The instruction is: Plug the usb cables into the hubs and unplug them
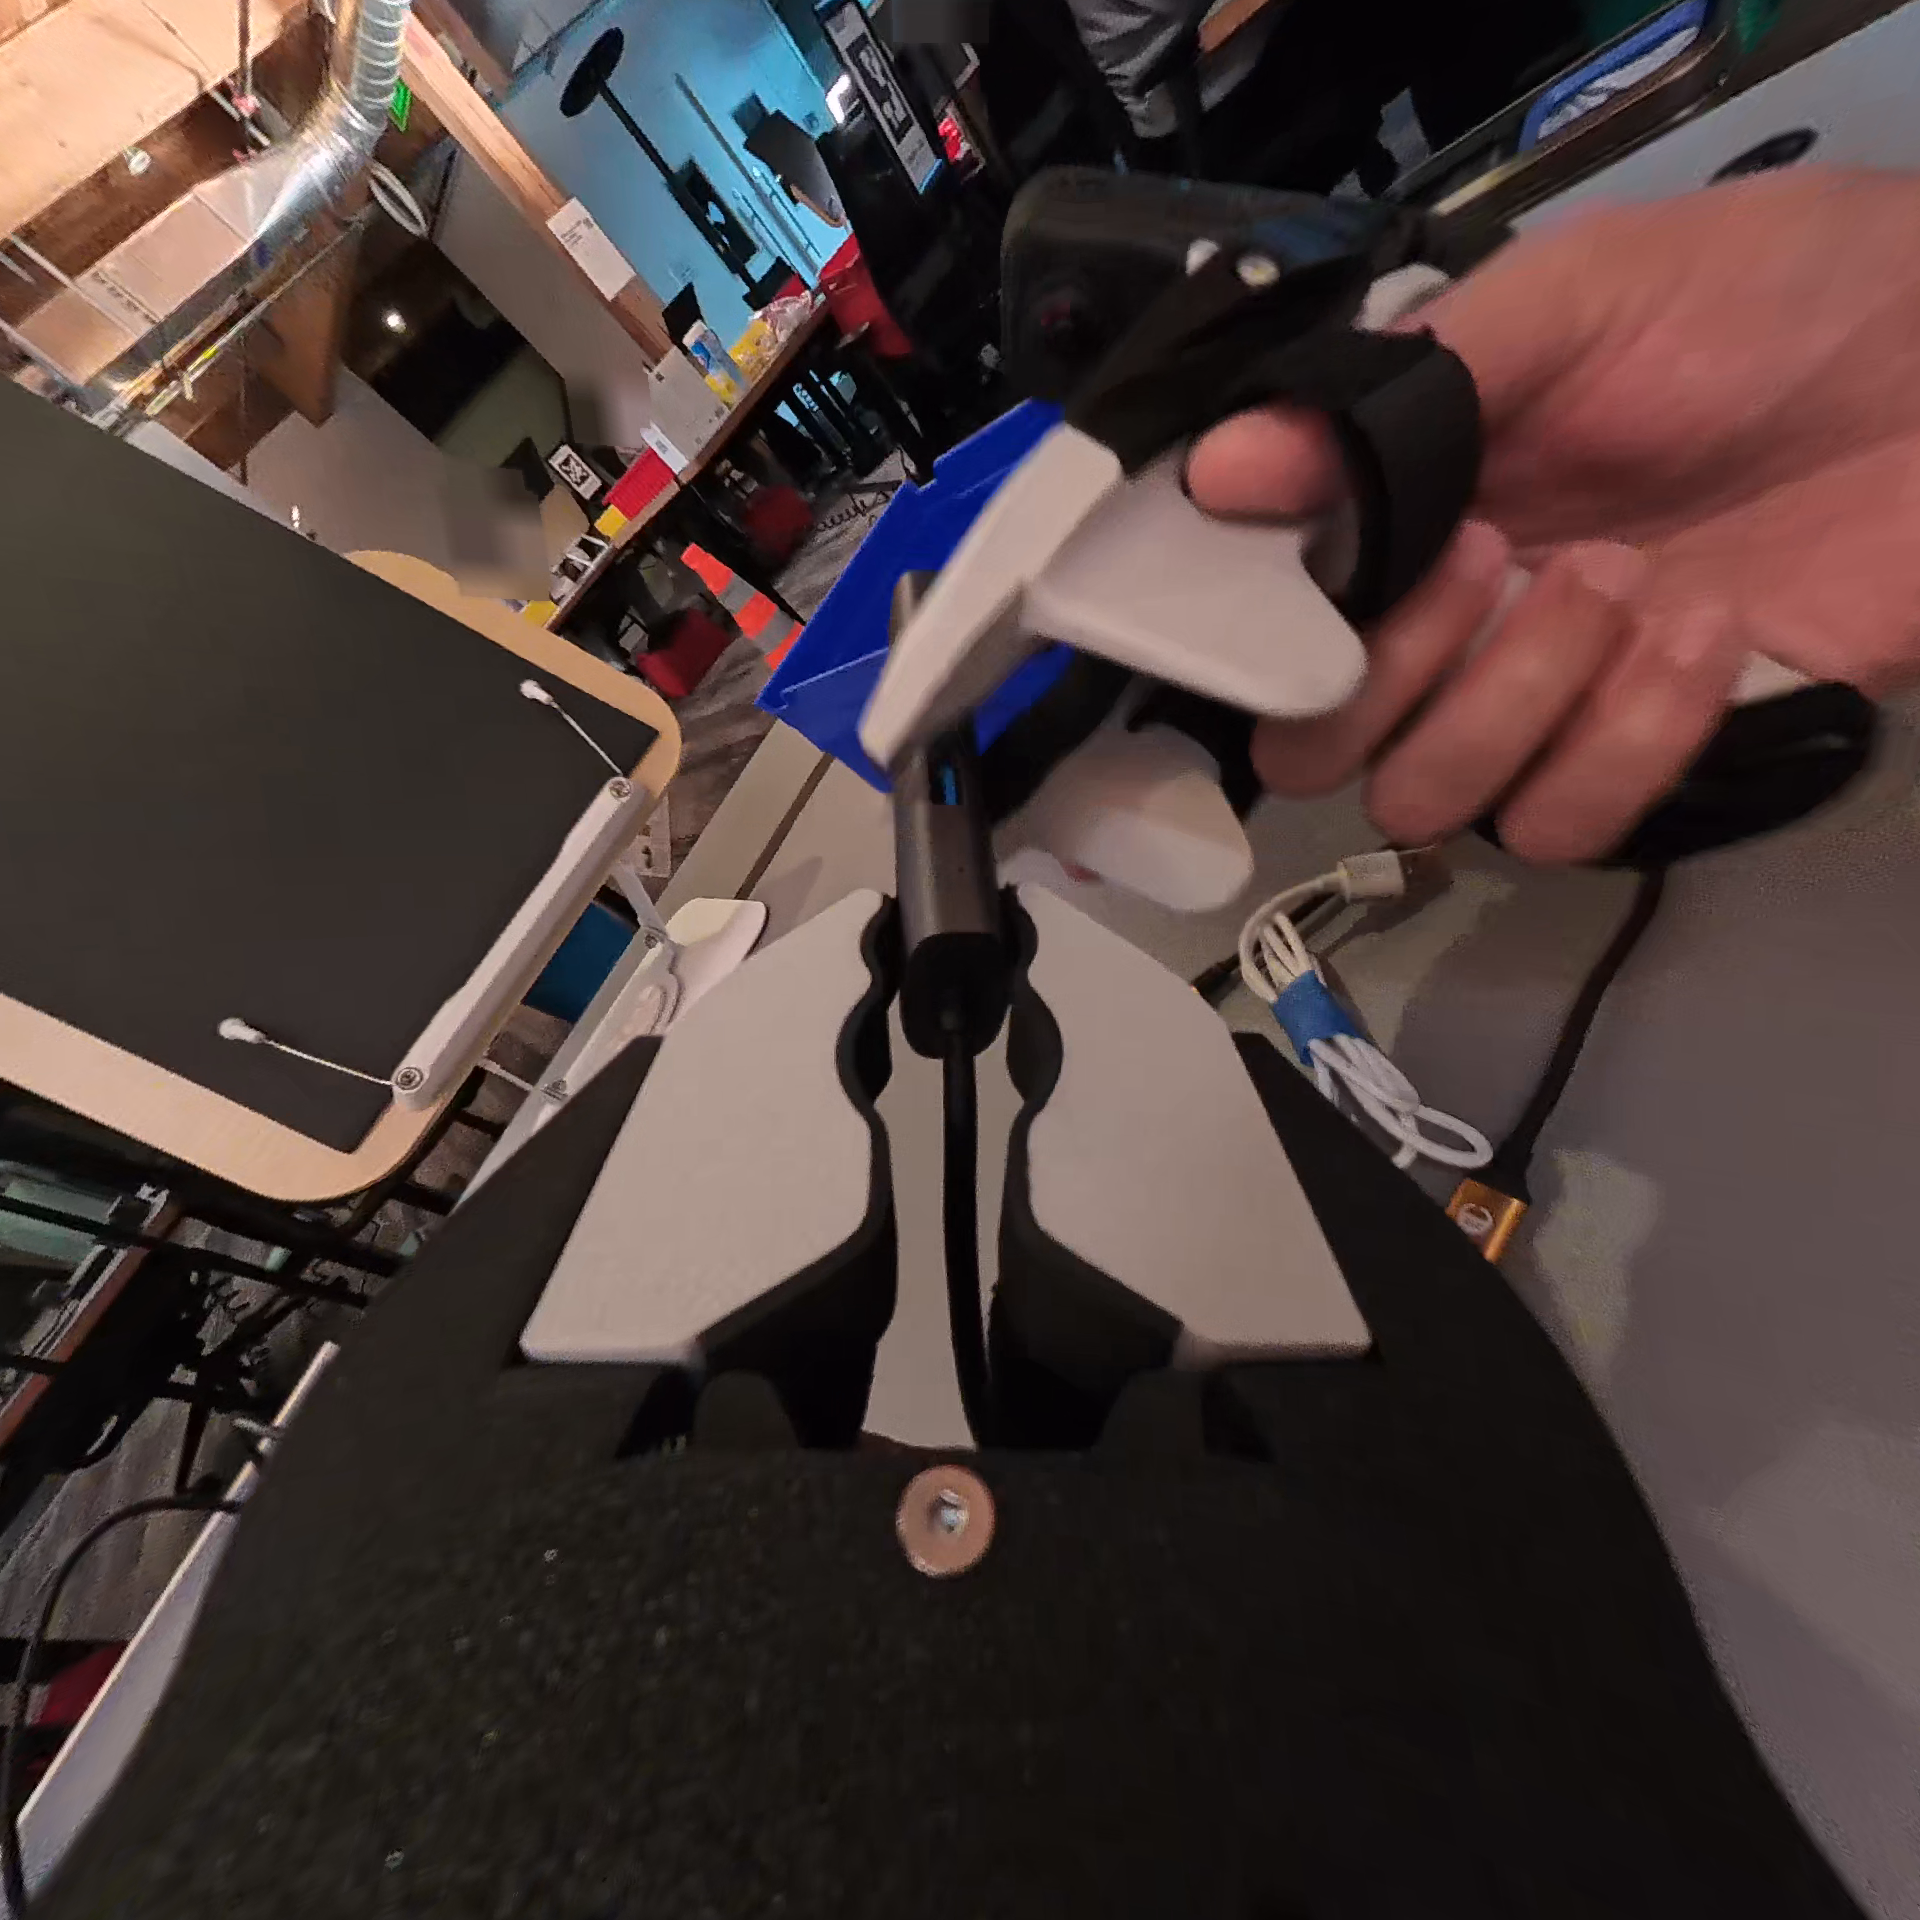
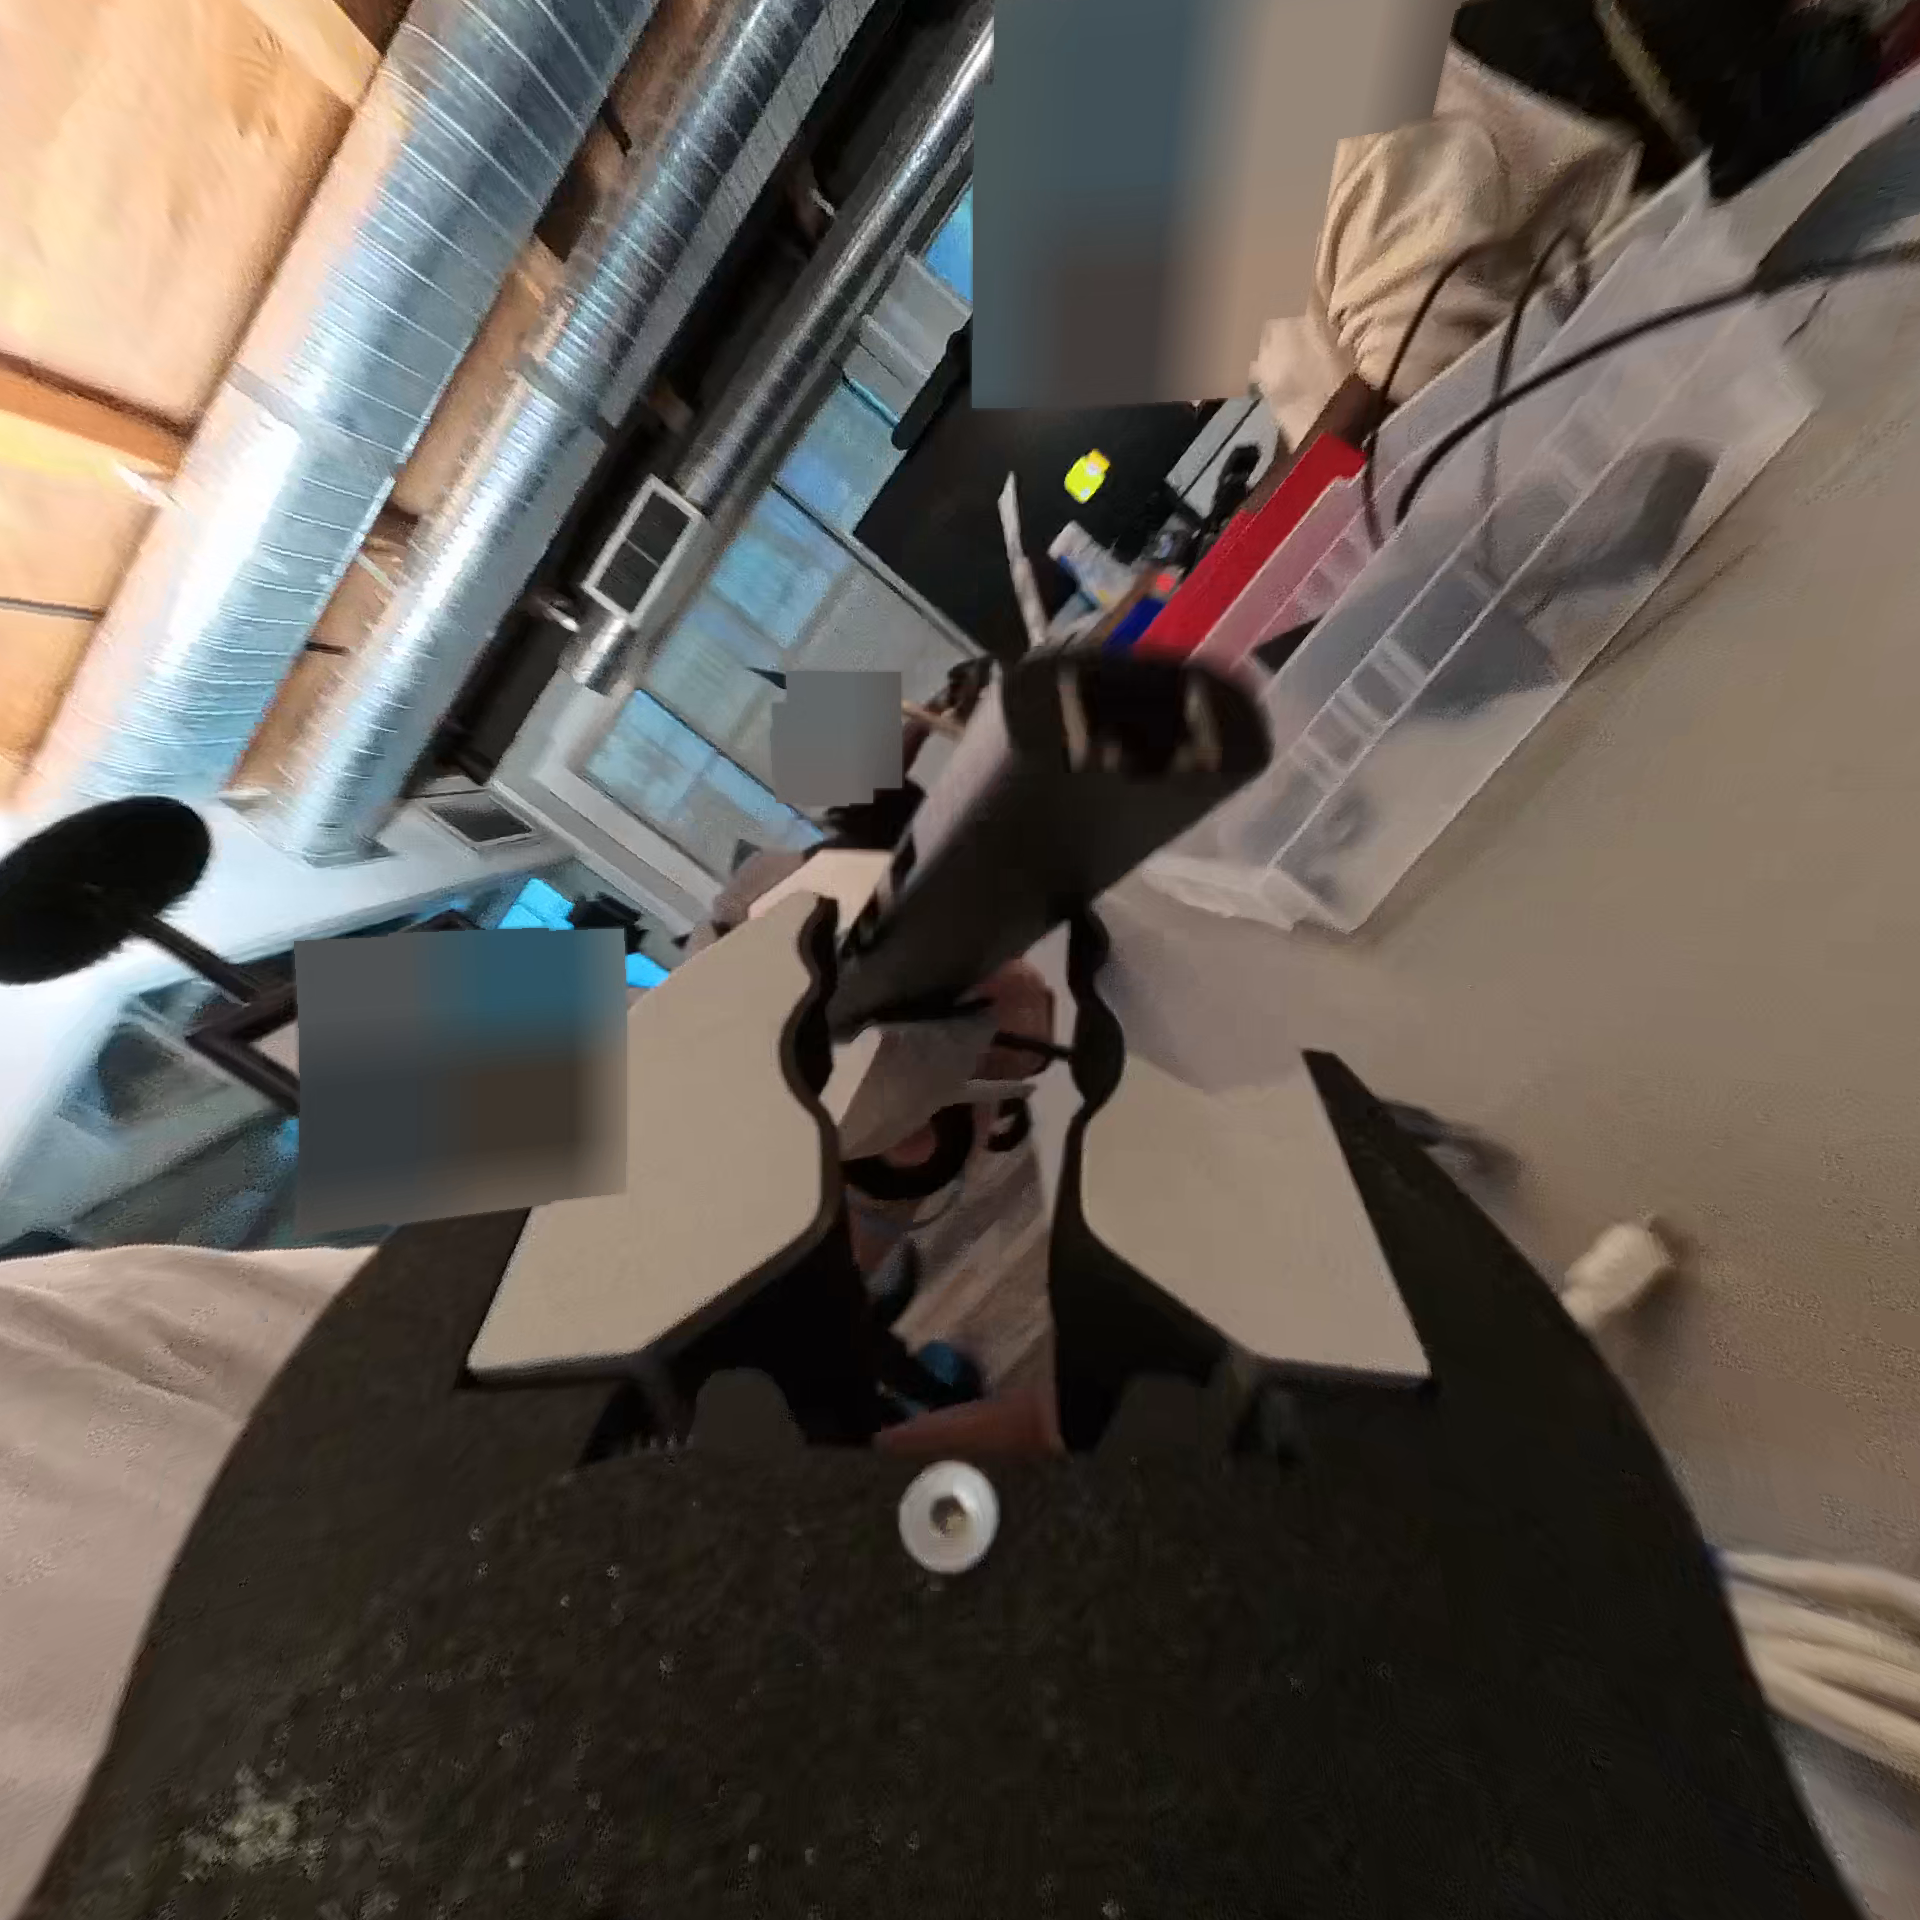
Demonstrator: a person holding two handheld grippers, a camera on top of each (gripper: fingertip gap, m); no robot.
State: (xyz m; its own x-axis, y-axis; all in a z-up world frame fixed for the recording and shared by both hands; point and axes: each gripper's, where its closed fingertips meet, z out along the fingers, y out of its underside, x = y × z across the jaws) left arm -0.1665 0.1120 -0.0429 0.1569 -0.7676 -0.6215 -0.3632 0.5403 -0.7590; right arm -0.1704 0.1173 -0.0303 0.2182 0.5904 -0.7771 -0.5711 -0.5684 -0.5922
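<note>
Hub [image 1: 948, 883], grey, lifted off the table [image 1: 1714, 1455], clamped at its cable end by left gripper [image 1: 951, 966] and at its far end by right gripper [image 2: 951, 997]. No plug seen seated; white cable [image 1: 1340, 1029] lying bundled, plugging apparently pending.

Two claws are counted: the left claw [image 1: 951, 920] and the right claw [image 2: 951, 935], the latter held by one hand [image 1: 1621, 582]. One hub [image 1: 943, 883] is seen between the left claw's fingers and one hub [image 2: 1039, 831] between the right claw's; whether these are the same hub cannot be told. Right of the left claw, two cables are counted: one white cable [image 1: 1340, 1029] and one black cable [image 1: 1558, 1060]. Beyond it, one blue bin [image 1: 831, 644] and two orange cones [image 1: 756, 623] are counted.
</note>
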